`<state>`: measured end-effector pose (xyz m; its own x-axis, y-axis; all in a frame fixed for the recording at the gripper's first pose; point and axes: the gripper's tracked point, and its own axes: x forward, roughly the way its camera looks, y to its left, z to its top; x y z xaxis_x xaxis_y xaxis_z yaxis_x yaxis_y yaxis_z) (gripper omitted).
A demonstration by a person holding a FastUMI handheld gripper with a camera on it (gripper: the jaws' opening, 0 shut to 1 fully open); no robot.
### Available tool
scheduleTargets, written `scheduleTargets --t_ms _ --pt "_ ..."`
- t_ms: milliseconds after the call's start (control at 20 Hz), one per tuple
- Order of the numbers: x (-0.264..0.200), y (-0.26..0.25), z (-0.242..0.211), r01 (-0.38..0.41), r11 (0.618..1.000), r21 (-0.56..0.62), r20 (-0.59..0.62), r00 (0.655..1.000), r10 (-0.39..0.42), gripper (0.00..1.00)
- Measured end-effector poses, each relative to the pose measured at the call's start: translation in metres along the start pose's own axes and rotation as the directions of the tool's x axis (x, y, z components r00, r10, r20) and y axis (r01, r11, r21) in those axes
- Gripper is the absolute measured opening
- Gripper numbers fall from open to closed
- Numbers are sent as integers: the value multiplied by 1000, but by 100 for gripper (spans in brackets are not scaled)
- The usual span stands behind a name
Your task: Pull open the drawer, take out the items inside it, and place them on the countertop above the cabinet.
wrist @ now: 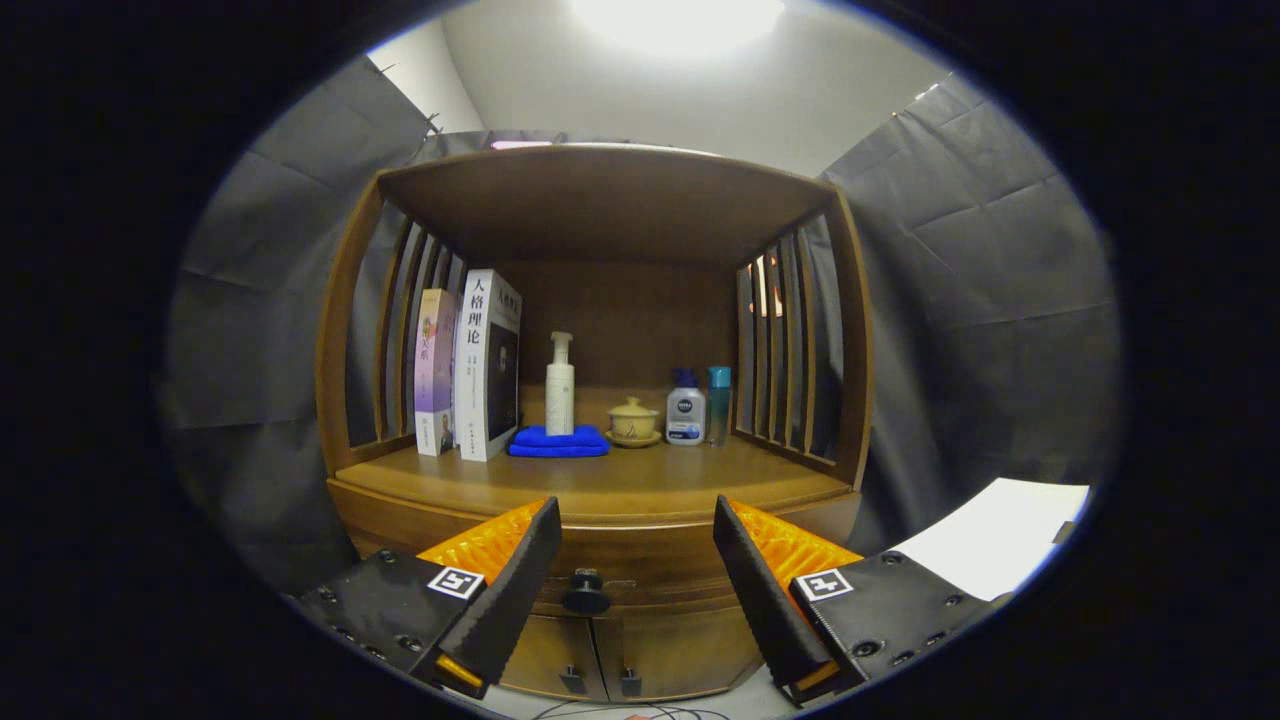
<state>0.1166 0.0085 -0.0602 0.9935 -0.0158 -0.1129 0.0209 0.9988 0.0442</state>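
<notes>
A wooden cabinet stands ahead with a shut drawer (pixel 640 575) under its countertop (pixel 600 485). The drawer's dark round knob (pixel 587 594) sits low between my fingers, a little nearer the left one. My gripper (pixel 637 520) is open, held short of the drawer front with nothing between the fingers. The drawer's contents are hidden.
On the countertop stand two upright books (pixel 470 370), a white pump bottle (pixel 560 385) on a folded blue cloth (pixel 558 441), a small lidded yellow cup (pixel 634 421), a white-and-blue bottle (pixel 686 408) and a slim teal bottle (pixel 719 402). Slatted sides flank it. Two lower doors (pixel 600 655) sit below the drawer.
</notes>
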Motion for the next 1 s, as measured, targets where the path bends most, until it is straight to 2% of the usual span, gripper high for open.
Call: scheduleTargets --t_ms 550,750,850,900,1000 --pt "38 32 -95 -54 998 -16 -180 982 50 98" --pt "48 38 -109 -74 997 -19 -197 978 69 97" --pt "53 44 -113 -90 996 -8 -202 976 87 88" --pt "57 44 -115 -94 996 -9 -205 975 91 87" --pt "59 45 -122 -103 995 -4 -230 968 99 77"
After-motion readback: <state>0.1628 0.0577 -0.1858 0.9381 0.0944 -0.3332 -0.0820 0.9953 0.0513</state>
